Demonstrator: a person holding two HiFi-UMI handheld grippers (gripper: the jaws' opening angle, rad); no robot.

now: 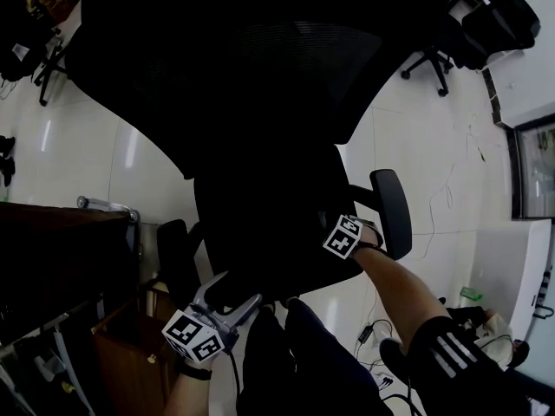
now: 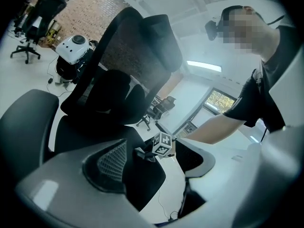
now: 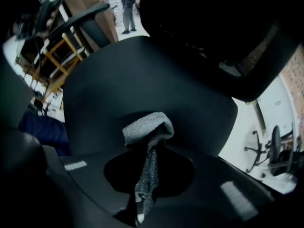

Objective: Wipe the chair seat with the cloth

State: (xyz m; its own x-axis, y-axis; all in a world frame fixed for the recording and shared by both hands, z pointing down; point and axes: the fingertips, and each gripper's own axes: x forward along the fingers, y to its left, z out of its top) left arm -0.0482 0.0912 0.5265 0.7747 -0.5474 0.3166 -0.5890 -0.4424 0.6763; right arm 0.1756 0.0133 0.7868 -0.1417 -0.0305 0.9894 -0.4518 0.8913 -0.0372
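A black office chair fills the head view, its seat (image 1: 260, 224) in the middle under the tall mesh backrest (image 1: 260, 68). My right gripper's marker cube (image 1: 344, 235) is over the seat's right edge; its jaws are lost in the dark there. In the right gripper view, the right gripper (image 3: 152, 148) is shut on a grey cloth (image 3: 145, 127), whose folded end presses on the seat (image 3: 142, 75). My left gripper (image 1: 234, 297) sits at the seat's near-left corner. It stands open (image 2: 156, 160) with nothing between its jaws, looking across the seat (image 2: 90, 132).
Armrests stand on the right (image 1: 392, 211) and left (image 1: 173, 254) of the seat. A dark wooden desk (image 1: 61, 250) is close on the left. Another office chair (image 1: 494, 24) stands far right. Cables (image 1: 381, 336) lie on the white floor beside the person's legs (image 1: 295, 354).
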